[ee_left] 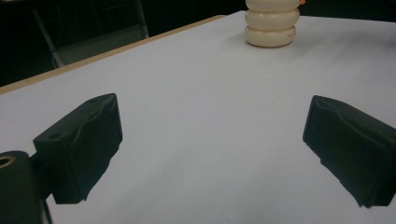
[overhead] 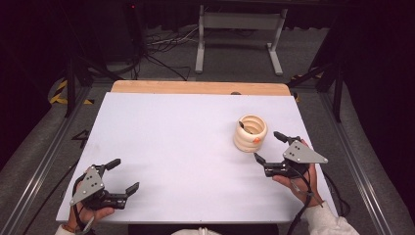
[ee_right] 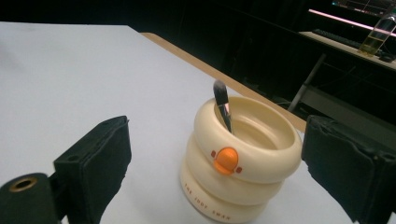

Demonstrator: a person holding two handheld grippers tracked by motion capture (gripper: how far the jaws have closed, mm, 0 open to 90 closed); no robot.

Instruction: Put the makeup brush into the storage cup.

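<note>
A cream ringed holder [overhead: 250,132] with an orange beak mark stands upright on the white table top [overhead: 186,142], right of centre. A small brush [ee_right: 222,109] leans inside it [ee_right: 240,158], bristles up. My right gripper [overhead: 270,147] is open just right of the holder, jaws spread, nothing between them. My left gripper [overhead: 125,175] is open near the table's front left corner, far from the holder [ee_left: 272,23]. Its jaws are spread over bare table.
The table's wooden far edge [overhead: 195,87] borders a dark floor with cables and a grey metal stand [overhead: 240,29]. Metal rails run along both sides of the table. A bottle [ee_right: 378,35] stands on a distant desk.
</note>
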